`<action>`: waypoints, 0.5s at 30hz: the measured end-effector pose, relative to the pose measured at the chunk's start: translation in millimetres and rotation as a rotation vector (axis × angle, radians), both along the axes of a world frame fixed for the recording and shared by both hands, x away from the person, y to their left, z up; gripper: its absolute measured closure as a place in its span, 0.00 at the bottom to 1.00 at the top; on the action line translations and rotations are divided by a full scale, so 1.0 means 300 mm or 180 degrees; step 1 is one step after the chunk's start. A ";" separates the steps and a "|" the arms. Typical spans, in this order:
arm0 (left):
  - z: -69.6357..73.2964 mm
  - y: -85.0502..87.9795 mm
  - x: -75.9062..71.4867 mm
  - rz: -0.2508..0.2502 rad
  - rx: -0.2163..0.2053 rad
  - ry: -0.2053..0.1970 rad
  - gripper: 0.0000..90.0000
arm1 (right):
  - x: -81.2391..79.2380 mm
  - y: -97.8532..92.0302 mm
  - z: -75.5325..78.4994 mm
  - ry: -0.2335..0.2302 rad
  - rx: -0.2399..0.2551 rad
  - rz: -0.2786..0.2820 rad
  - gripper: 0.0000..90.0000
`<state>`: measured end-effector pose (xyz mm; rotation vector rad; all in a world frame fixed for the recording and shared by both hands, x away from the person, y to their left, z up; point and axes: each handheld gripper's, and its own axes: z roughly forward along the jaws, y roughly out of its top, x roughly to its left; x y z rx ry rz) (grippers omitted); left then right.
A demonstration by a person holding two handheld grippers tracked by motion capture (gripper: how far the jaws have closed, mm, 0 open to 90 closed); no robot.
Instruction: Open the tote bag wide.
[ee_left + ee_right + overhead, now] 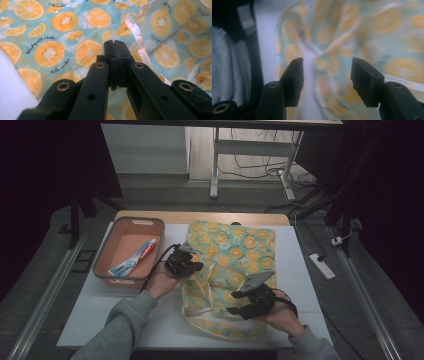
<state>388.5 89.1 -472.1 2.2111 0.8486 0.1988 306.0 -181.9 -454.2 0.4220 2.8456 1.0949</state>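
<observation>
The left gripper (192, 266) pinches the cloth's (235, 251) edge on the table (90, 320) beside the bin (127, 222), while the right gripper (239, 302) hangs released; tugging one-handed could bunch the fabric.

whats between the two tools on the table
In the high view, rumpled orange-slice cloth with its pale strap spans the stretch between the left tool and the right tool; nothing else lies there.
</observation>
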 end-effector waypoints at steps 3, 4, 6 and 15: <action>0.001 0.000 -0.002 -0.0002 -0.0009 0.0000 0.98 | 0.014 0.057 -0.102 0.0186 -0.0339 0.0113 0.58; 0.001 0.001 -0.002 -0.0003 -0.0014 0.0002 0.98 | 0.018 0.064 -0.121 0.0219 -0.0394 0.0105 0.58; 0.002 0.003 -0.002 -0.0010 -0.0013 0.0006 0.98 | 0.022 0.073 -0.148 0.0162 -0.0535 0.0047 0.68; 0.002 0.009 -0.004 -0.0017 -0.0056 0.0030 0.98 | 0.001 0.072 -0.106 -0.0018 -0.0516 0.0219 0.98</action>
